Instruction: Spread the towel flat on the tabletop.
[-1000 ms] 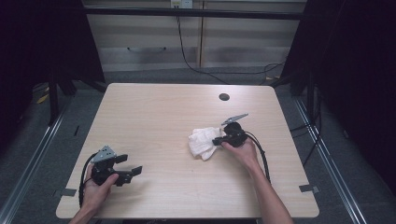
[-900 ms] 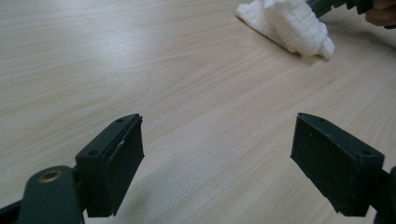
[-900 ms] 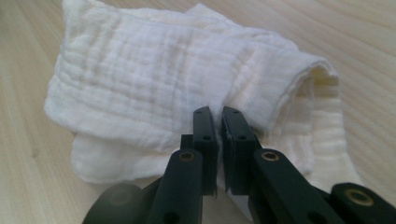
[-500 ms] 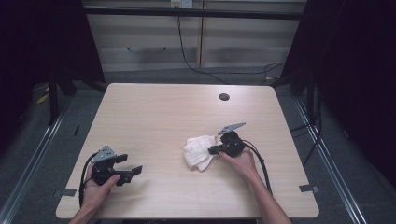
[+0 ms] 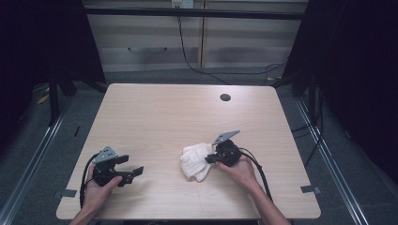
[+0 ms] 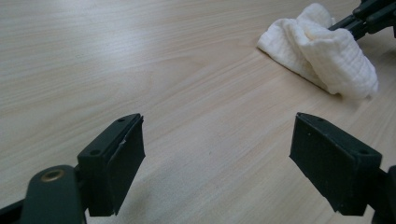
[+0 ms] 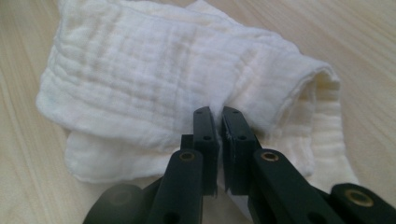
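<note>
- Right tongs (image 7: 219, 116) have their jaws pinched almost together on a fold of the white cloth (image 7: 154, 84), which bunches just ahead of the tips and spreads out to both sides of them
- Left tongs (image 6: 217, 154) stand wide open with nothing between the jaws, resting on bare table (image 6: 140, 56); from there the cloth (image 6: 322, 51) lies well ahead and off to the right, with the right tongs (image 6: 369, 16) at its far edge
- From the high view, the cloth (image 5: 196, 161) sits crumpled on the table (image 5: 164, 117) just left of the right tongs (image 5: 210, 159), while the left tongs (image 5: 133, 171) wait well apart near the front edge
- Seemingly the step is wiping or dragging the cloth across the wood, so the pinch should hold firm: only a thin fold is caught, and it could slip out under a quick pull
- Keeping the tips low and the cloth flat on the surface would let more of it sweep the wood, rather than riding as a ball
- A slow, even stroke suits this soft, light cloth, which will likely trail behind the tips and fold over itself
- The left tongs are best kept clear of the path unless the cloth needs pinning down
</note>
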### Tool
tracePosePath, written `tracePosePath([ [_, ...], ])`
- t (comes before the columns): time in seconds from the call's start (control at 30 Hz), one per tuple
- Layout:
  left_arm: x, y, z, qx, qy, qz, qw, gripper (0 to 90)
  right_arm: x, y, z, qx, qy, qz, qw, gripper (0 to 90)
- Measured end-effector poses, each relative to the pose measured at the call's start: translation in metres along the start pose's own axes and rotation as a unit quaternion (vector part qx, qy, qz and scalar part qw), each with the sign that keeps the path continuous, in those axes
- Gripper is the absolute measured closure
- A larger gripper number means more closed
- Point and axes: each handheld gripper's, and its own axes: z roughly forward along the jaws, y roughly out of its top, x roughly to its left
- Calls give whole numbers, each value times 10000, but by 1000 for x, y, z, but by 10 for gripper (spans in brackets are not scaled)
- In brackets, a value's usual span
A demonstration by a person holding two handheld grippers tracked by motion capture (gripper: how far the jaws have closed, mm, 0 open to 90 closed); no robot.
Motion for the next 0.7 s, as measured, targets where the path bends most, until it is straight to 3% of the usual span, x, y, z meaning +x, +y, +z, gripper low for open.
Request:
tracePosePath([
  [0.47,-4,2,4,14,-29,73,10000,180,25,-7,4,-120,513,149,9985,849],
  [0.57,-5,2,3,7,-38,71,10000,181,30,-7,5,-110,489,96,9987,841],
  [0.7,-9,4,1,-89,-76,28,9999,196,34,-3,2,-68,460,11,9989,724],
])
